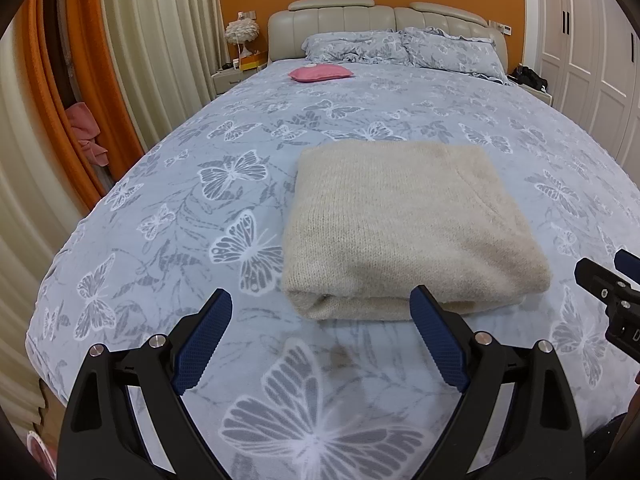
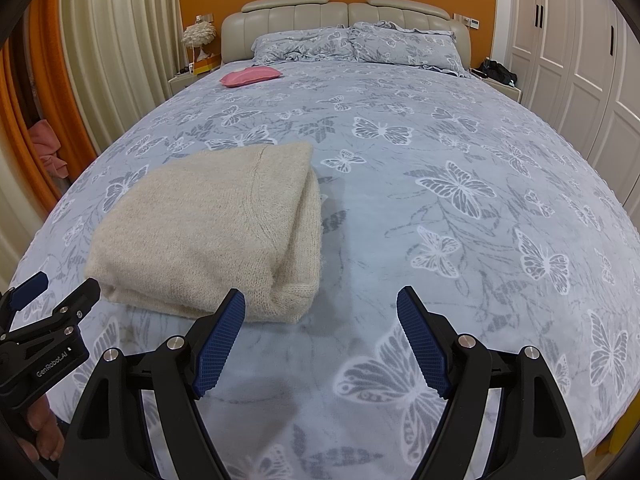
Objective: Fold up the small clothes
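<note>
Folded sweater [image 1: 408,224], lying flat, fold edge nearest

Cream sweater [image 1: 408,224] at twelve o'clock of the left gripper [image 1: 322,344]: fuzzy knit wool, matt, ribbed along the folded edge. Bedspread [image 1: 200,240] all round: soft plush cloth, butterfly print, faintly velvety. Gripper frames: matt black plastic, shiny metal bolt heads. Pads [image 2: 218,344] on the right gripper [image 2: 322,340]: blue rubbery surface, fine diamond texture. Headboard [image 2: 344,14] far at twelve: smooth padded leather, slight sheen. Curtains [image 2: 116,32] at ten: pleated pale cloth. Wardrobe doors [image 2: 576,52] at two: white, smooth, painted.
</note>
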Demonstrator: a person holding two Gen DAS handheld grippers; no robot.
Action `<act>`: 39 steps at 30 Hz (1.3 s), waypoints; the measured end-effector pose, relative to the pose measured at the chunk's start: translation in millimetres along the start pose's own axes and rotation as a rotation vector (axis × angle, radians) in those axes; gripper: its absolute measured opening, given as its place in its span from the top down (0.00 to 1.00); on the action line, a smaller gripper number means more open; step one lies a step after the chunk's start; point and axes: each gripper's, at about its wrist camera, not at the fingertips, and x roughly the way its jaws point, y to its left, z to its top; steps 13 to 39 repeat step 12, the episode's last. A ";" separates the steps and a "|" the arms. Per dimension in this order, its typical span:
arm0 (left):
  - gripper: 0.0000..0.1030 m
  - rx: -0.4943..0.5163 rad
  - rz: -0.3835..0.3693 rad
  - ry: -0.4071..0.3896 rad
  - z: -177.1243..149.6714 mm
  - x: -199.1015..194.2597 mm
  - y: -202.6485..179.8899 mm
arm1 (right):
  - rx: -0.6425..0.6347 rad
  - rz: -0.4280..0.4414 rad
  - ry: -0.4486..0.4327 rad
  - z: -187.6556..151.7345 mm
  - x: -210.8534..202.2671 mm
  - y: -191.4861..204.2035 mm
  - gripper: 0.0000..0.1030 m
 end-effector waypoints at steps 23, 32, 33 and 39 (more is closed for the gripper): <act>0.20 0.001 -0.007 0.010 2.1 3.3 3.8 | 0.000 -0.001 0.001 0.0 0.2 0.1 0.26; 0.20 0.001 -0.007 0.010 2.1 3.3 3.8 | 0.000 -0.001 0.001 0.0 0.2 0.1 0.26; 0.20 0.001 -0.007 0.010 2.1 3.3 3.8 | 0.000 -0.001 0.001 0.0 0.2 0.1 0.26; 0.20 0.001 -0.007 0.010 2.1 3.3 3.8 | 0.000 -0.001 0.001 0.0 0.2 0.1 0.26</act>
